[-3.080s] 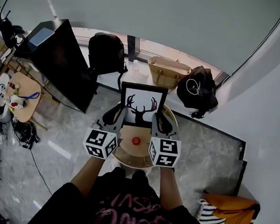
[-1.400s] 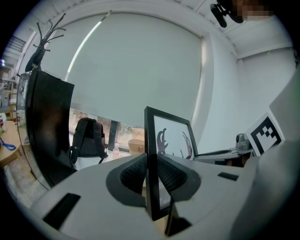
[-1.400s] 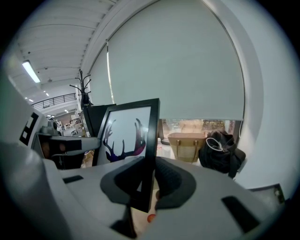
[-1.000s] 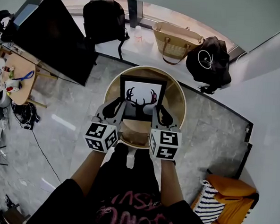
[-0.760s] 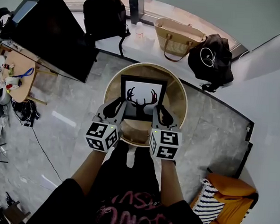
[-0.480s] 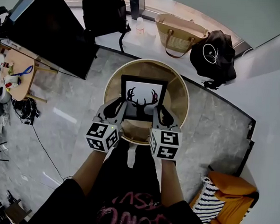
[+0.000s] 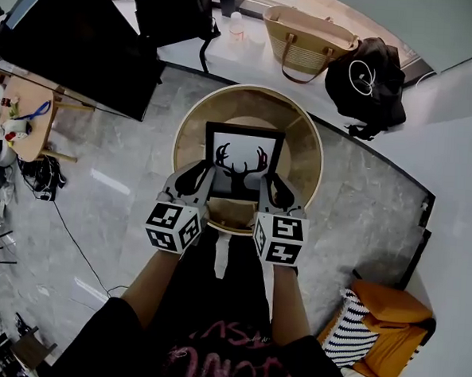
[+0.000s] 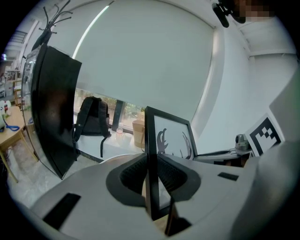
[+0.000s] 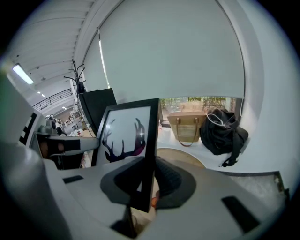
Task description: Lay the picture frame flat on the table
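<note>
Head view: carried in over the past seconds, the frame [image 7: 243, 162] now sits above the middle of the round tabletop [image 7: 303, 140]. It is still upright, so the laying-down has yet to begin. Left tongs [image 7: 198, 179] and right tongs [image 7: 273, 189] each clamp a lower side edge, forearms parallel, reaching forward.

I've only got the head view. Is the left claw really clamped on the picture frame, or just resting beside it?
Observer: Clamped. The left gripper view shows the left claw shut on the picture frame, on its left edge, a pad on each face.
Operator: And the right?
Observer: The right claw is shut on the right edge likewise.
Operator: Is it flat yet?
Observer: No, both gripper views show it standing upright.
</note>
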